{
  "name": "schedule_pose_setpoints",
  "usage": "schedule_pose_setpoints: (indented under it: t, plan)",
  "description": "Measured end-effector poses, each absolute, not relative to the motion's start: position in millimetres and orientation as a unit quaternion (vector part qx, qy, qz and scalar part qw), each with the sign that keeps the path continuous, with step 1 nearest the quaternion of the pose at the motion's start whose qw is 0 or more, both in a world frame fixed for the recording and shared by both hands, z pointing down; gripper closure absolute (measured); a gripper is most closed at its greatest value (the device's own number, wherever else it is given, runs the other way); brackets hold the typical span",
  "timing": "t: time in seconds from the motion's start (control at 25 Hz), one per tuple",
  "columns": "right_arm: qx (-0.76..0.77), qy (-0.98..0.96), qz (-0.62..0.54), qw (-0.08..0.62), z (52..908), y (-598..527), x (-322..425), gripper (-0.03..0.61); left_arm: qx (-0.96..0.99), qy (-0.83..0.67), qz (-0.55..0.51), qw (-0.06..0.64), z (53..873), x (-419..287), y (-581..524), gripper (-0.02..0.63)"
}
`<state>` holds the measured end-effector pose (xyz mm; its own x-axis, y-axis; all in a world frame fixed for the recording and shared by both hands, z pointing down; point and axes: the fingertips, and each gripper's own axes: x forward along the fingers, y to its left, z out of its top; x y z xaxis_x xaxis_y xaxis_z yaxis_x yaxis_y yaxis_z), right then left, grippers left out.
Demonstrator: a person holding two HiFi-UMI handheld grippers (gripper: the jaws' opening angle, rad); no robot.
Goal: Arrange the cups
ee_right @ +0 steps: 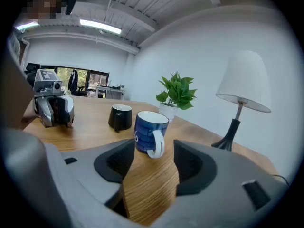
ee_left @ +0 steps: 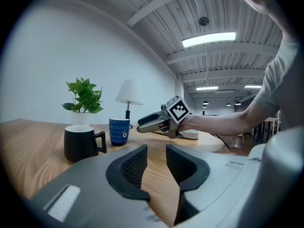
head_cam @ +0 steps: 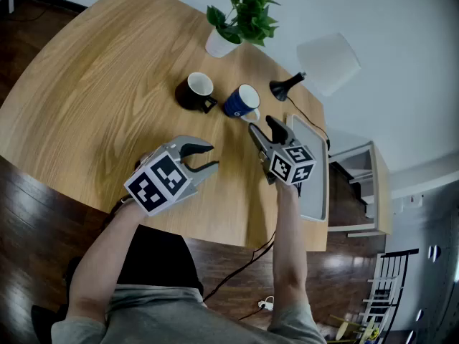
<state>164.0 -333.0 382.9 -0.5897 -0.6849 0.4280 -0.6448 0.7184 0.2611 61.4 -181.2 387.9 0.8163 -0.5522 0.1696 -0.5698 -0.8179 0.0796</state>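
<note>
A black mug (head_cam: 195, 92) and a blue mug (head_cam: 242, 102) with a white handle stand side by side on the round wooden table (head_cam: 93, 99). My right gripper (head_cam: 262, 126) is open just short of the blue mug (ee_right: 148, 132), whose handle faces it. Nothing is between its jaws, and the black mug (ee_right: 120, 118) stands further back to the left. My left gripper (head_cam: 209, 157) is open and empty over the table's near part, pointing towards the black mug (ee_left: 80, 144) and the blue mug (ee_left: 118, 131), well short of both. My right gripper (ee_left: 142, 125) shows beyond them.
A potted plant (head_cam: 244, 20) in a white pot and a table lamp (head_cam: 326, 63) with a black base stand at the table's far edge behind the mugs. A flat grey device (head_cam: 313, 185) lies at the table's right edge. Dark wooden floor surrounds the table.
</note>
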Motion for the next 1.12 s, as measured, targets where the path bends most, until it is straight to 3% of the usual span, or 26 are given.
schedule_pose_setpoints:
  t: [0.28, 0.48, 0.68, 0.8, 1.12]
  plan:
    - [0.318, -0.894, -0.055, 0.312, 395, -348, 148, 0.391, 0.952, -0.291, 0.072, 0.063, 391, 58, -177, 0.480]
    - [0.299, -0.887, -0.059, 0.346, 403, -354, 143, 0.395, 0.952, -0.291, 0.072, 0.064, 391, 59, -176, 0.480]
    - [0.288, -0.884, -0.070, 0.362, 402, -352, 138, 0.443, 0.951, -0.293, 0.072, 0.064, 389, 57, -176, 0.480]
    - [0.299, -0.885, -0.046, 0.353, 401, -348, 139, 0.479, 0.951, -0.293, 0.074, 0.062, 392, 58, -177, 0.480]
    - [0.352, -0.896, 0.017, 0.272, 383, -336, 155, 0.491, 0.952, -0.290, 0.076, 0.061, 394, 53, -176, 0.480]
